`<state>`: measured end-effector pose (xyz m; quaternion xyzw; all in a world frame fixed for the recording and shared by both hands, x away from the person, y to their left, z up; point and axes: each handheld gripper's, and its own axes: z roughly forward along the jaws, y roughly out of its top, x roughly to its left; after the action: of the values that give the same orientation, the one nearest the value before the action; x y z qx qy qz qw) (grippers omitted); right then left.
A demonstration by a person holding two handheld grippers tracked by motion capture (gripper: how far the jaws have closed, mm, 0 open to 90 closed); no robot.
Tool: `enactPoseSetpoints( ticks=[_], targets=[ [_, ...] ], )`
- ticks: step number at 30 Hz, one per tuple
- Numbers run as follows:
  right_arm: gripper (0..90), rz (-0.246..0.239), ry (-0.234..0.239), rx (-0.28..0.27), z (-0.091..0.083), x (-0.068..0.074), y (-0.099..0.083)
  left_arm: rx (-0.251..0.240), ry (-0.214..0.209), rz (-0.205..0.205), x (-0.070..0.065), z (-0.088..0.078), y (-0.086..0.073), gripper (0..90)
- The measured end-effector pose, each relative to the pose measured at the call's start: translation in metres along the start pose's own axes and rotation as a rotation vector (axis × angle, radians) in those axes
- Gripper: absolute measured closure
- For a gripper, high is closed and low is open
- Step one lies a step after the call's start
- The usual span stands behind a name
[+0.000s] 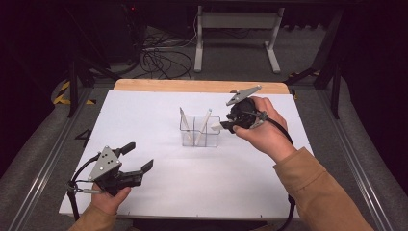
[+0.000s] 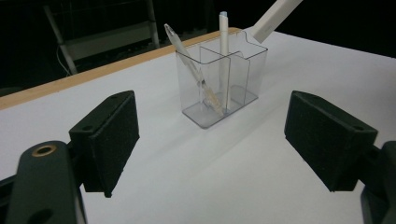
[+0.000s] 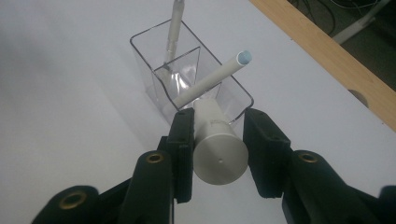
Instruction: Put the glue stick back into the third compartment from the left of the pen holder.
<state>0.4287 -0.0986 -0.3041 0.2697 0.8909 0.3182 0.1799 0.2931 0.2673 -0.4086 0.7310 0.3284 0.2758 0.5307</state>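
Right gripper (image 3: 218,144) clamping thick white cylindrical marker (image 3: 219,154), hovering at 3 o'clock of clear plastic two-compartment holder (image 1: 199,135); left gripper (image 1: 139,156) gaping wide, holding nothing.

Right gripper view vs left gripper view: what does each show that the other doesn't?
Right gripper view: the right hand-held gripper holding a thick white marker, flat end toward the camera.

Left gripper view: the left hand-held gripper, jaws wide apart with nothing between them.

Both: the clear holder on the white table, a pen in one compartment and a white pen in another.
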Motion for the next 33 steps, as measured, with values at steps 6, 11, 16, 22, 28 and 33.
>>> enactPoseSetpoints(
  ticks=[6, 11, 16, 22, 28, 33],
  targets=[
    [65.1, 0.006, -0.007, 0.023, 0.008, -0.004, 0.004, 0.001, 0.002, -0.002, 0.000, -0.001, -0.001, 18.9],
    [65.1, 0.007, -0.009, 0.044, 0.018, -0.007, 0.007, 0.000, 0.005, -0.007, 0.001, -0.002, -0.001, 18.9],
    [65.1, 0.006, -0.002, 0.058, 0.027, -0.006, 0.009, 0.003, 0.003, -0.007, 0.001, -0.002, -0.002, 18.9],
    [65.1, -0.001, -0.003, 0.085, 0.039, -0.005, 0.011, 0.001, 0.004, -0.009, 0.002, -0.003, -0.002, 18.9],
    [65.1, 0.002, 0.001, 0.099, 0.048, -0.004, 0.013, -0.001, 0.005, -0.019, 0.002, -0.004, -0.003, 18.9],
    [64.6, 0.014, 0.002, 0.091, 0.055, -0.004, 0.013, -0.001, 0.007, -0.014, 0.003, -0.004, -0.003, 18.9]
  ],
)
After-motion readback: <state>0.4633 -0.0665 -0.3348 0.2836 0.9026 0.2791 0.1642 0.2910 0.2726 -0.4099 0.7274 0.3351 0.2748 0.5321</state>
